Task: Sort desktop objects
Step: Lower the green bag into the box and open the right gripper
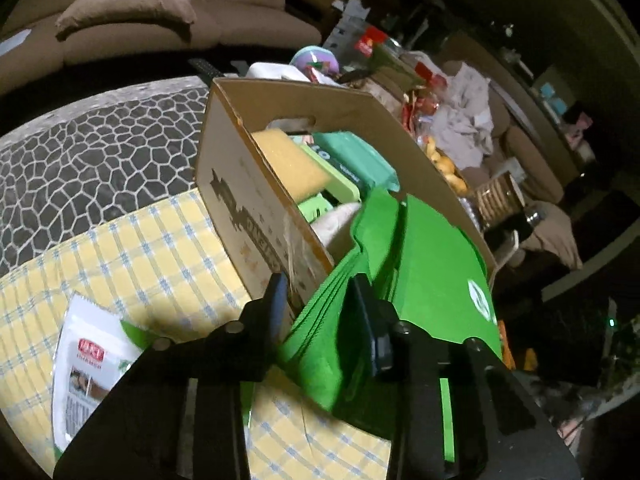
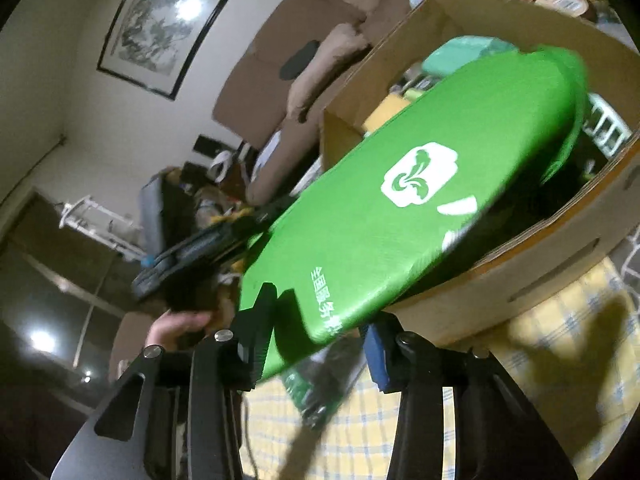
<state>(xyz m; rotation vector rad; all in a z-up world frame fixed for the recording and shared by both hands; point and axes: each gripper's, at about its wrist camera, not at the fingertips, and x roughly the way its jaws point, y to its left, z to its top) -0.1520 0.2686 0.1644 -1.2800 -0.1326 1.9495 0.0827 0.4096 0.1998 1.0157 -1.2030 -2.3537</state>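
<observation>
**Green bag at the box rim, both grippers on it**

While the folded green bag (image 1: 436, 256) lies tilted across the near rim of the cardboard box (image 1: 244, 196), each gripper has an edge of it between its fingers. Left gripper (image 1: 318, 300): jaws narrowed on the bag's gathered folds — pads appear to press the fabric. Right gripper (image 2: 320, 320): jaws part-closed around the bag's near corner; firm pad contact cannot be told through the blur. Seen from the right wrist, the bag's white logo (image 2: 420, 178) faces up, the box runs toward 1 o'clock. Box holds a yellow sponge (image 1: 292, 160) and green packets (image 1: 356, 156). Outside, at 8 o'clock in the left view, a white pouch (image 1: 92, 364) lies on the yellow checked cloth (image 1: 152, 256).
</observation>
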